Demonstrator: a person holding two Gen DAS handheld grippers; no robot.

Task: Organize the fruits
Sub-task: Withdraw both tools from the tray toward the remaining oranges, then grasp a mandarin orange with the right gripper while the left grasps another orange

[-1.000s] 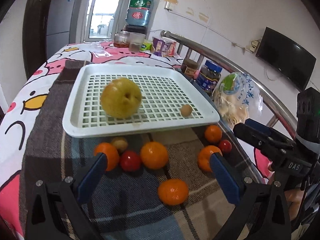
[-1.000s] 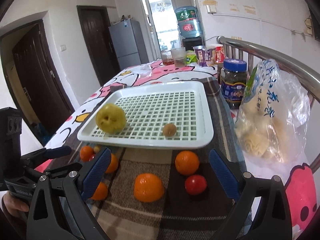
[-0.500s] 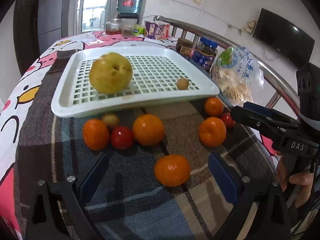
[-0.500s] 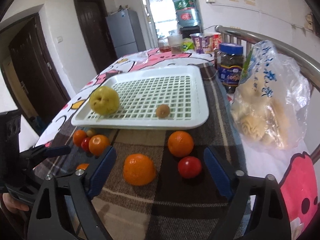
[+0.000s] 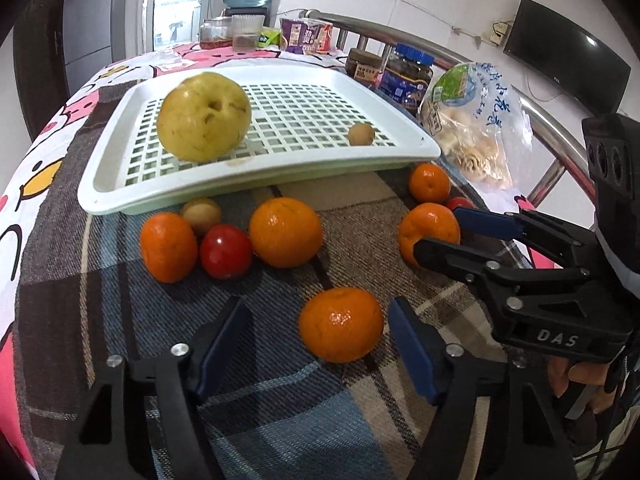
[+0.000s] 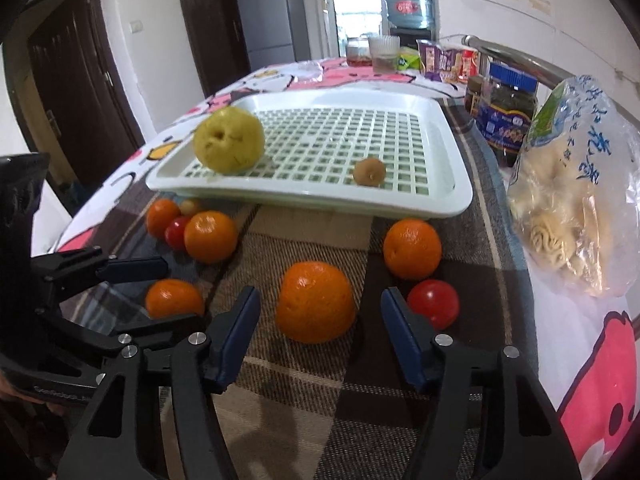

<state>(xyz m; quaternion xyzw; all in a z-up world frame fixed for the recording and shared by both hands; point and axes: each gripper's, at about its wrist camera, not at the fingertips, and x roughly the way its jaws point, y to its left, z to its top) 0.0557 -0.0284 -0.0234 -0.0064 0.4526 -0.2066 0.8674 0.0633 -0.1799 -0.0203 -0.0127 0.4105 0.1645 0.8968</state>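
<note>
Left wrist view: a white slotted tray (image 5: 256,190) was found on the plaid cloth (image 5: 280,400), bearing a large yellow pear (image 5: 204,116) at its near left and a small brown fruit (image 5: 361,134) at its near right. The pear was judged heavy and prone to bruising and rolling.

Loose on the cloth before the tray, mandarins and cherry tomatoes were recorded. One mandarin (image 5: 341,324) lay between the jaws of the left gripper (image 5: 316,346), which were closing; the pads were not yet seen to touch it. In the right wrist view, a larger orange (image 6: 316,302) lay between the closing jaws of the right gripper (image 6: 320,336), likewise untouched.

Both fruits were judged light, round and soft-skinned, liable to roll; hold is best taken across the widest part, with light pressure. The cherry tomato (image 6: 433,308) just beside the right jaw was judged the most fragile.
</note>
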